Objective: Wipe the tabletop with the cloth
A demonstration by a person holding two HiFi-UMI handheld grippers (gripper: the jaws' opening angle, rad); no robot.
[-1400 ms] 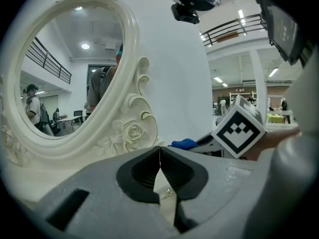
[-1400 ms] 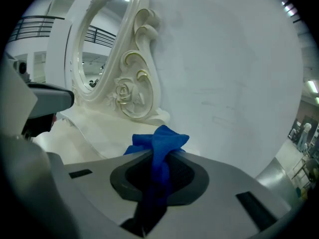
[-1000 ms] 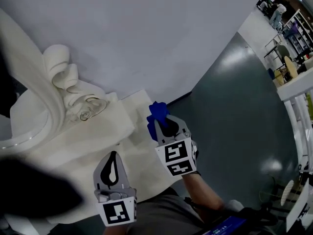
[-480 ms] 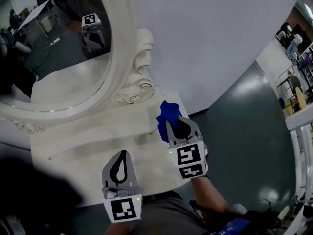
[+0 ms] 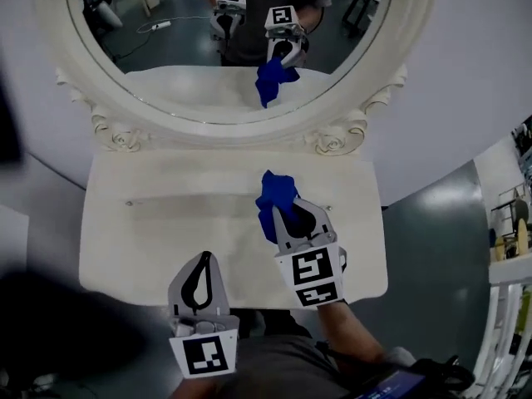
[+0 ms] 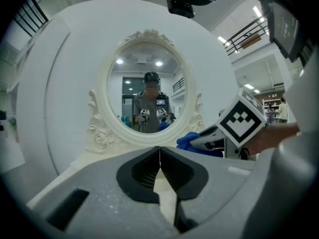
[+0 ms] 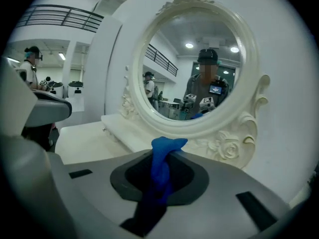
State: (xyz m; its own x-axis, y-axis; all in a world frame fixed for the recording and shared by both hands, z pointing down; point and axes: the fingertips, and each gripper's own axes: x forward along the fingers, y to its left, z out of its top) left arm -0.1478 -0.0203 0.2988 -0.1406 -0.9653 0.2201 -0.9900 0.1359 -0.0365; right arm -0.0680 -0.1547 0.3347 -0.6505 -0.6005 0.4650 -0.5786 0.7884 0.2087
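Note:
A white dressing tabletop lies below me, in front of an oval mirror. My right gripper is shut on a bunched blue cloth, which hangs just above the table right of its middle. In the right gripper view the cloth fills the gap between the jaws and sticks out past them. My left gripper hovers over the table's front edge, shut and empty. The left gripper view shows its jaws closed together, with the cloth off to the right.
The mirror's carved white frame rises at the back of the table, above a raised ledge. The glass reflects a person and both grippers. Grey floor lies to the right of the table; a white wall stands behind.
The view has swung round from the table's side to face the mirror squarely. Both grippers have moved in over the tabletop, and the right one still holds the blue cloth.

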